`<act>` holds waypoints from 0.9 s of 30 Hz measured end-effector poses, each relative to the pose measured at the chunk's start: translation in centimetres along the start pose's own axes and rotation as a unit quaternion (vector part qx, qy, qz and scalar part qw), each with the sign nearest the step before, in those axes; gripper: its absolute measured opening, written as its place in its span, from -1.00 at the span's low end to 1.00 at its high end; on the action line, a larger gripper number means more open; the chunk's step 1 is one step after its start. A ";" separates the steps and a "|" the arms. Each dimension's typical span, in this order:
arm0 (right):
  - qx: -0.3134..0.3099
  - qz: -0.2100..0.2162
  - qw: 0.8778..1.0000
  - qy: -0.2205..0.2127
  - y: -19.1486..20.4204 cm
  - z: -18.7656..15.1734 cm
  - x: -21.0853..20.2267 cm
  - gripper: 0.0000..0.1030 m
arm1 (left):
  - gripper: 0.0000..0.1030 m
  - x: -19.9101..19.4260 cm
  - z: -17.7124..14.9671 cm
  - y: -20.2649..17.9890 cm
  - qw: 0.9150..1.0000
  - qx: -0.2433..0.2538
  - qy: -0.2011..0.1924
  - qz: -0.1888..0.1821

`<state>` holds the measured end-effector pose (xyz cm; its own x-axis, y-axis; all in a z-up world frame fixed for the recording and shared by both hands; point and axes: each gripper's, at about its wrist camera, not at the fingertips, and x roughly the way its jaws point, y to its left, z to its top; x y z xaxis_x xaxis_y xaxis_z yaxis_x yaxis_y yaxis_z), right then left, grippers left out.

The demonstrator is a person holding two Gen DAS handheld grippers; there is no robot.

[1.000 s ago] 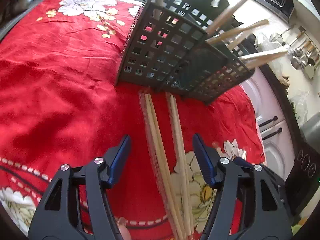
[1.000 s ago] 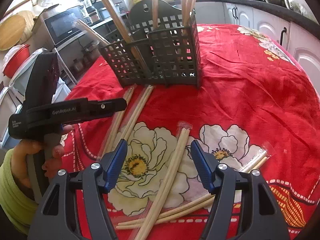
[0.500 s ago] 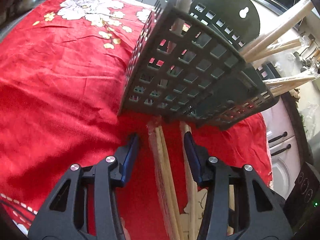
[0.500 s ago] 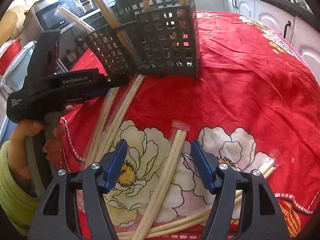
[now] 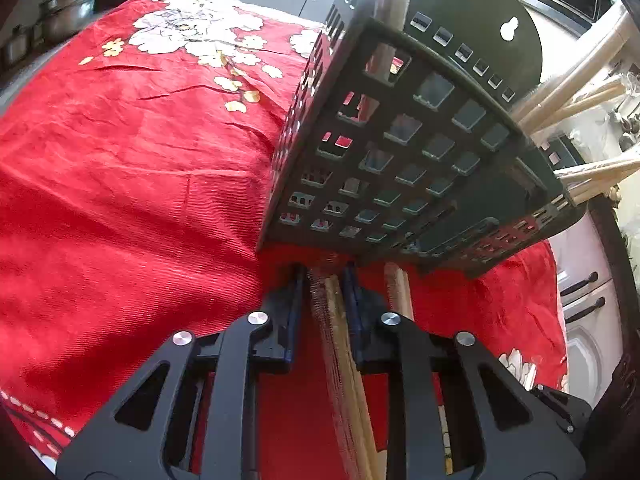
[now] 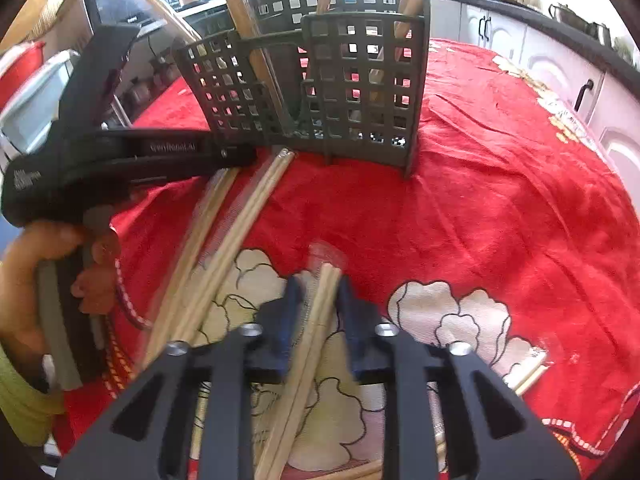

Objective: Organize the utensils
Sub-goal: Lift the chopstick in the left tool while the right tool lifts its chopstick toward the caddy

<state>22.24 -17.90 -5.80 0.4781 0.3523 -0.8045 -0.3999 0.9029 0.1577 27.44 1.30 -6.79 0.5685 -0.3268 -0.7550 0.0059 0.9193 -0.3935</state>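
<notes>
Here both grippers' jaws have just closed, each pinching one wrapped chopstick pair (two pairs).

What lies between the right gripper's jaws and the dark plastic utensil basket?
Only bare red flowered tablecloth before the basket, in the right wrist view.

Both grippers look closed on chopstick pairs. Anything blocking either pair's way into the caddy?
Nothing visible lies between them. The left gripper has just closed on a wrapped chopstick pair at the foot of the caddy; the right gripper, likewise on its pair. Bare red tablecloth separates it from the caddy.
</notes>
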 end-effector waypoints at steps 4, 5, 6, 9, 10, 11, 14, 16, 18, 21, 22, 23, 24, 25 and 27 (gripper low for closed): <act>0.022 0.034 0.999 -0.005 -0.7 0.4 -0.4 -0.79 | -0.85 -0.3 -0.1 0.7 1.000 -0.009 0.003 -0.009; 0.025 0.039 0.999 -0.007 -0.8 0.5 -0.5 -0.80 | -0.87 -0.5 -0.2 1.0 1.000 -0.013 0.003 -0.014; 0.026 0.047 0.998 -0.011 -0.7 0.5 -0.9 -0.82 | -0.88 -0.7 -0.3 1.3 1.000 -0.017 0.004 -0.019; 0.019 0.053 0.998 -0.028 -0.3 0.7 -1.9 -0.84 | -0.91 -1.7 -0.6 2.1 0.999 -0.028 0.001 -0.036; 0.017 0.055 0.998 -0.033 -0.1 0.8 -2.3 -0.84 | -0.91 -2.1 -0.7 2.3 0.999 -0.030 -0.001 -0.041; 0.016 0.056 0.998 -0.037 0.0 0.9 -2.6 -0.84 | -0.92 -2.7 -0.8 2.6 0.998 -0.034 -0.007 -0.048; 0.011 0.058 0.997 -0.051 0.2 1.4 -3.7 -0.84 | -0.92 -4.9 -0.9 3.1 0.997 -0.038 -0.030 -0.061; 0.008 0.063 0.996 -0.061 0.6 1.5 -4.6 -0.84 | -0.92 -6.4 -0.7 3.3 0.996 -0.039 -0.046 -0.069; 0.003 0.065 0.995 -0.075 1.0 1.6 -5.4 -0.84 | -0.92 -7.7 -0.7 3.1 0.995 -0.036 -0.060 -0.075; -0.001 0.070 0.993 -0.093 1.7 2.0 -6.8 -0.84 | -0.93 -9.6 -1.0 2.6 0.993 -0.028 -0.081 -0.082; -0.003 0.070 0.993 -0.098 1.9 2.1 -7.1 -0.84 | -0.93 -10.3 -1.1 2.5 0.992 -0.026 -0.088 -0.085; -0.006 0.071 0.992 -0.104 2.0 2.4 -7.6 -0.84 | -0.93 -10.7 -1.2 2.2 0.992 -0.025 -0.092 -0.086; -0.009 0.073 0.991 -0.111 2.2 2.6 -8.1 -0.84 | -0.93 -11.3 -1.4 2.0 0.991 -0.023 -0.100 -0.089; -0.013 0.075 0.990 -0.118 2.5 2.8 -8.6 -0.84 | -0.93 -11.9 -1.5 2.0 0.990 -0.023 -0.106 -0.091; -0.019 0.077 0.988 -0.131 3.6 2.8 -9.7 -0.84 | -0.94 -12.7 -1.8 1.4 0.988 -0.022 -0.117 -0.094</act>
<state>18.38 -17.42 4.20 0.5928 0.5415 -0.5961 -0.5111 0.8250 0.2412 18.75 6.40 1.34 0.7358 -0.4259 -0.5264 0.0969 0.8357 -0.5406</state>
